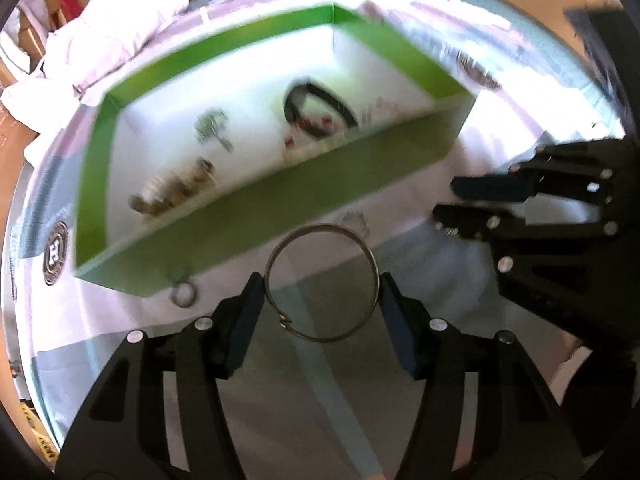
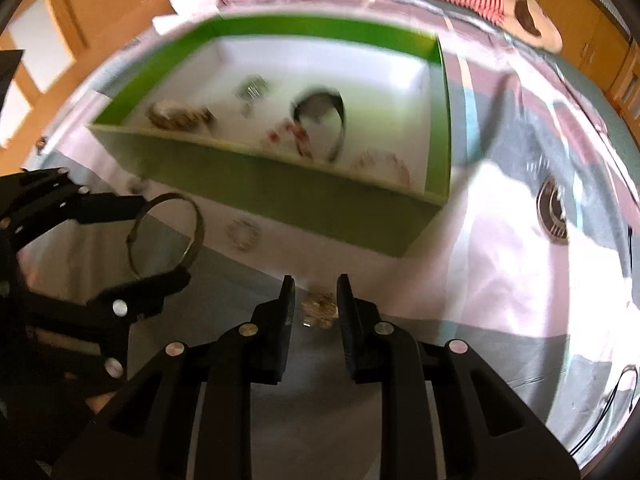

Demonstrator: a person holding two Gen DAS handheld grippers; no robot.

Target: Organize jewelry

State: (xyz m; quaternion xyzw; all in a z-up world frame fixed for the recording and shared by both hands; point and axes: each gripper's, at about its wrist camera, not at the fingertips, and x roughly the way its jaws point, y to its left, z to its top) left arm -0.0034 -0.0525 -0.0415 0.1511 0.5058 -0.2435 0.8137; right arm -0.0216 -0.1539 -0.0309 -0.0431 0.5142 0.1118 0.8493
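Observation:
My left gripper (image 1: 322,284) is shut on a thin metal bangle (image 1: 372,256), held just in front of the green box (image 1: 280,200); the bangle also shows in the right wrist view (image 2: 198,220). The box has a white floor with a black bracelet (image 1: 296,98), a beaded bracelet (image 1: 172,192), a green brooch (image 1: 210,124) and red-and-white pieces. My right gripper (image 2: 316,300) is shut on a small gold, sparkly piece (image 2: 320,306). It appears at the right of the left wrist view (image 1: 444,200).
On the patterned bedspread lie a small ring (image 1: 184,292) and a round jewelled piece (image 2: 244,234) by the box's near wall. A round logo badge (image 2: 554,212) is printed to the right. Crumpled pink bedding (image 1: 132,12) and wooden cupboards lie behind.

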